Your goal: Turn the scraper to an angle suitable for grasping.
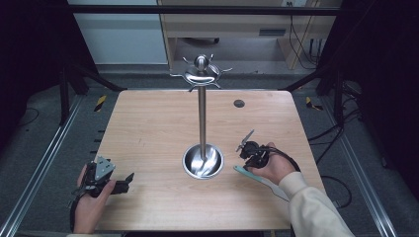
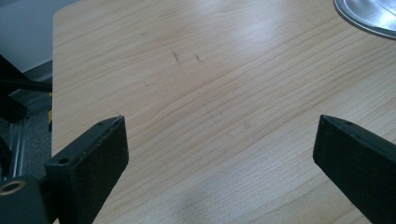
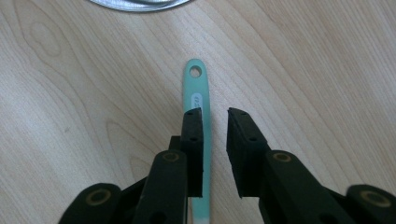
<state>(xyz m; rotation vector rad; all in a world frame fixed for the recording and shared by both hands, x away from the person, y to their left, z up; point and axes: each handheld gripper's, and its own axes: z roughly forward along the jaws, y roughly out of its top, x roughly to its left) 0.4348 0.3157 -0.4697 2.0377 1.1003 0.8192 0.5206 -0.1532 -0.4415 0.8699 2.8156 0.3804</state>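
A teal utensil handle (image 3: 196,88) with a hanging hole at its end lies flat on the wooden table (image 1: 148,133); it shows as a teal and white strip (image 1: 269,185) beneath the person's right hand. My right gripper (image 3: 215,112) hovers right over it. Its jaws stand a narrow gap apart, one jaw over the handle. The right gripper (image 1: 248,162) sits just right of the stand's base. My left gripper (image 2: 219,140) is open wide over bare wood, and the left gripper (image 1: 127,182) rests near the table's front left corner. A steel hook stand (image 1: 202,118) rises from the middle.
The stand's round dish base (image 1: 202,162) lies between both hands, and its rim (image 2: 369,16) edges the left gripper view. Several hooks (image 1: 200,74) ring the top of the pole. A small dark hole (image 1: 239,103) marks the far right of the table.
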